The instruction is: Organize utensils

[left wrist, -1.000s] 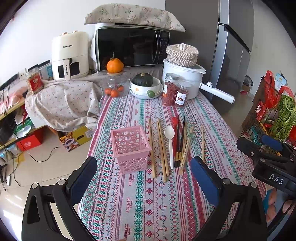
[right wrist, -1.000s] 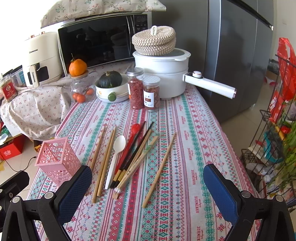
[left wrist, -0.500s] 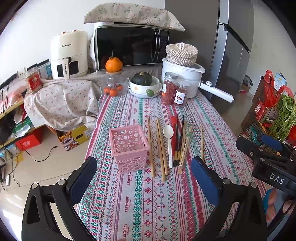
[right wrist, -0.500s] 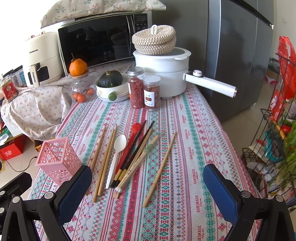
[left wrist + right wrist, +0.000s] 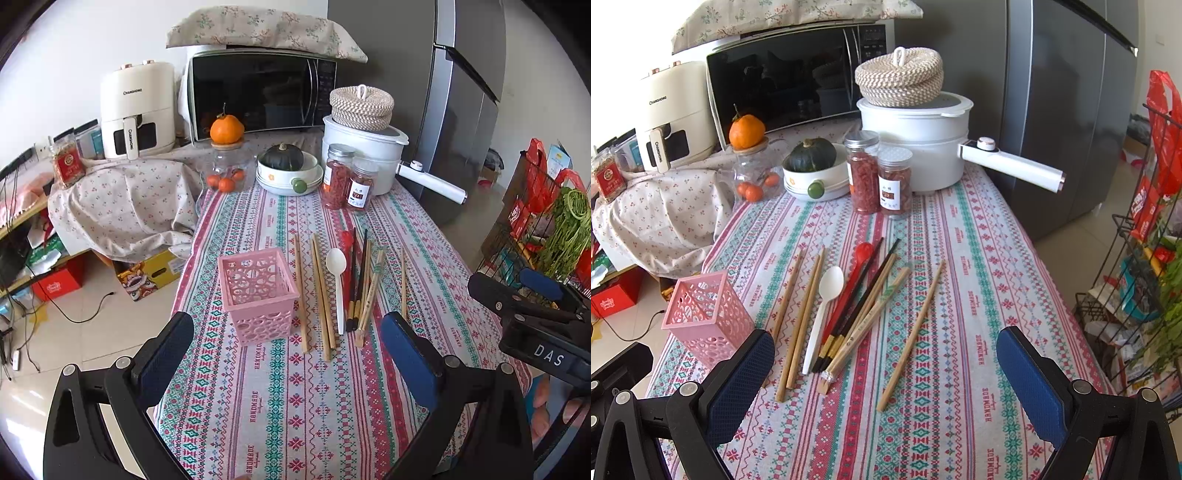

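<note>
Above the table's near edge: left gripper and right gripper, both spread wide, empty, clear of the cloth. Pink basket upright toward the left edge, chopsticks and white spoon just beside it. Left wrist view alone shows the right gripper's body; right wrist view alone shows the lone chopstick's full length.

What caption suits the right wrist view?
Open right gripper above wooden chopsticks, white plastic spoon and empty pink perforated basket.
</note>
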Action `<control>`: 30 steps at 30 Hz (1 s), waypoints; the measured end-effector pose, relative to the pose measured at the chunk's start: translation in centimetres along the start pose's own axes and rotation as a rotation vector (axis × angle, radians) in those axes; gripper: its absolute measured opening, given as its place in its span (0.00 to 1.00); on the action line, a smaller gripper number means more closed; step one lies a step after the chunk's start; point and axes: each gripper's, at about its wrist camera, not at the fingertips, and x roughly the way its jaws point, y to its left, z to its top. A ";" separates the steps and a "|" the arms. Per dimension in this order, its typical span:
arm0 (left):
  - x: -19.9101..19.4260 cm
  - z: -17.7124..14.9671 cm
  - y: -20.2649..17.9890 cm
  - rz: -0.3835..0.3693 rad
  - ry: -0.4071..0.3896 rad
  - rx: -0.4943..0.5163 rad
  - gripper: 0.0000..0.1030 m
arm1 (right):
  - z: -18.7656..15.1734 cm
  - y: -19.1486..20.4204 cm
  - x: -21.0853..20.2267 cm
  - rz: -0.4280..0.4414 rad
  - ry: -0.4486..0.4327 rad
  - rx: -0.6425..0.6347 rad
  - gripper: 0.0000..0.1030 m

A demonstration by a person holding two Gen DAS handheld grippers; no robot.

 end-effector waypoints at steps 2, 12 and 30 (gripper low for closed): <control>0.0 0.0 0.0 0.000 0.000 0.000 0.99 | 0.0 0.0 0.0 0.000 0.001 0.000 0.96; 0.0 -0.1 0.0 0.001 -0.001 0.001 0.99 | -0.1 0.1 0.1 0.001 0.003 0.000 0.96; -0.1 0.0 0.0 0.000 0.002 0.003 0.99 | -0.2 0.1 0.2 0.003 0.007 0.003 0.96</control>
